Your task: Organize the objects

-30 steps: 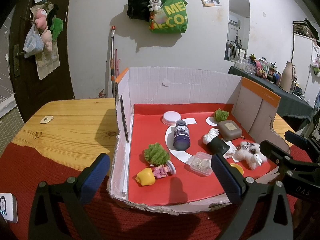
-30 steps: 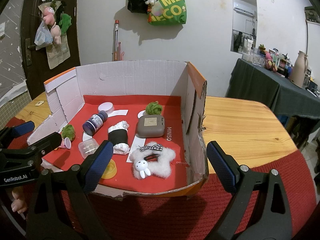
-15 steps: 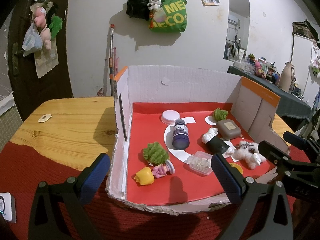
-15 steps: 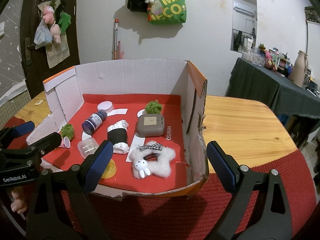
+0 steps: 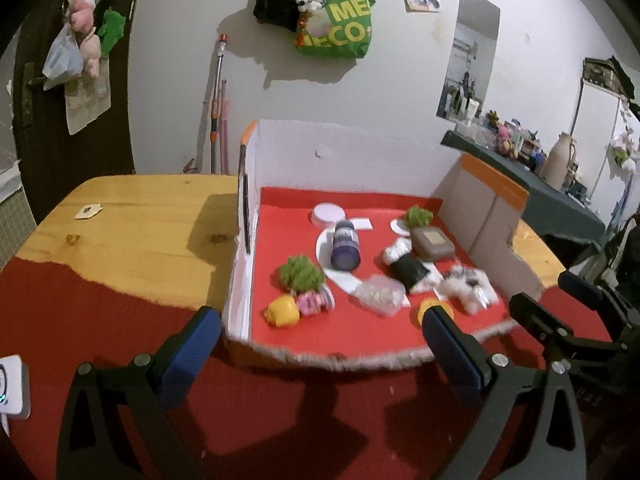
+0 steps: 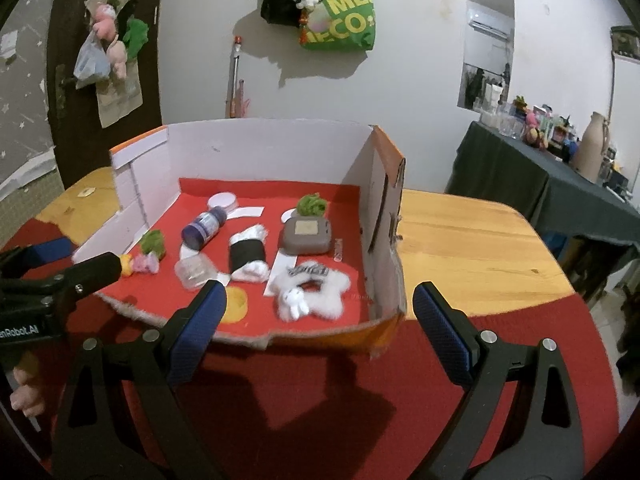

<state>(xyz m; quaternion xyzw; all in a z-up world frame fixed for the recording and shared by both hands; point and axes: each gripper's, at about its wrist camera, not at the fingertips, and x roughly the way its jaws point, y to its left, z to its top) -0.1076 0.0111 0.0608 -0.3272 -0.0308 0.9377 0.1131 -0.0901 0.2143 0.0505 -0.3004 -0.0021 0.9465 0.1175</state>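
Note:
A cardboard box [image 5: 360, 156] with a red floor sits on the table; it also shows in the right wrist view [image 6: 256, 140]. Inside lie a purple bottle [image 5: 345, 245], a green pom [image 5: 301, 273], a yellow pepper toy [image 5: 282, 310], a clear tub [image 5: 380, 293], a black-and-white sock roll [image 6: 249, 253], a grey case [image 6: 306, 234] and a white plush [image 6: 313, 290]. My left gripper [image 5: 320, 340] is open and empty before the box's front edge. My right gripper [image 6: 318, 320] is open and empty at the front right.
The wooden table [image 5: 132, 224] carries a red cloth [image 5: 280, 412] at the front. A white device [image 5: 12, 384] lies at the far left. Bags hang on the wall [image 5: 332, 20]. A dark side table [image 6: 540, 176] with clutter stands right.
Both grippers have pulled back and risen, so the box looks farther away and more red cloth shows in front. Both stay open. The objects in the box have not moved.

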